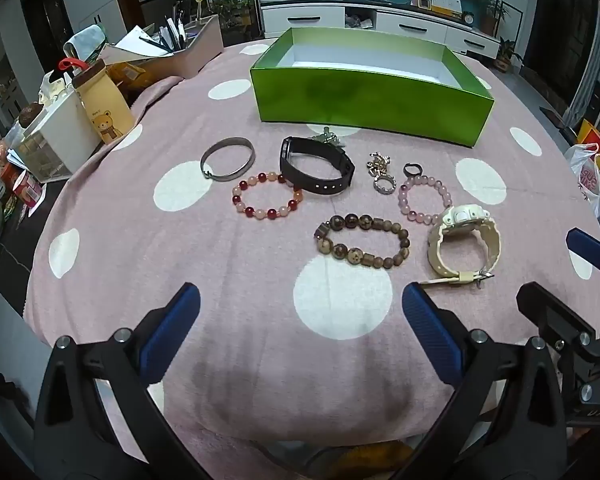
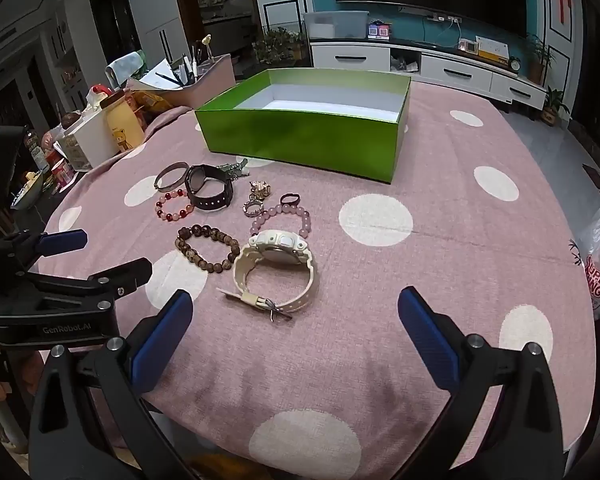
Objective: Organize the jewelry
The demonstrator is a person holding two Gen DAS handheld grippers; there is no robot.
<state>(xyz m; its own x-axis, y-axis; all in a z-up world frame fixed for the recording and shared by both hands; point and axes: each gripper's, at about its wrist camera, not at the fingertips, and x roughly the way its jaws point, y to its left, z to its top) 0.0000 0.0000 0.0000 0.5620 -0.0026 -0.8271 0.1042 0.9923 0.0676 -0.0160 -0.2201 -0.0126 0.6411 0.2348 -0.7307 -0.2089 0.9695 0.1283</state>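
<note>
surface [image 1: 260,360]: pink dotted cloth | green box [image 1: 364,100] at far side | bracelets, watches, rings lie near box, on viewer's side

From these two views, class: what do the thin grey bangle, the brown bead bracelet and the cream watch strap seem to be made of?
Thin grey bangle: probably metal, a dull grey band with a faint sheen.
Brown bead bracelet: likely wood, its matte brown beads mottled and patterned.
Cream watch strap: seemingly moulded plastic or rubber, thick, ridged and matte, ending in a shiny, probably metal buckle.
</note>
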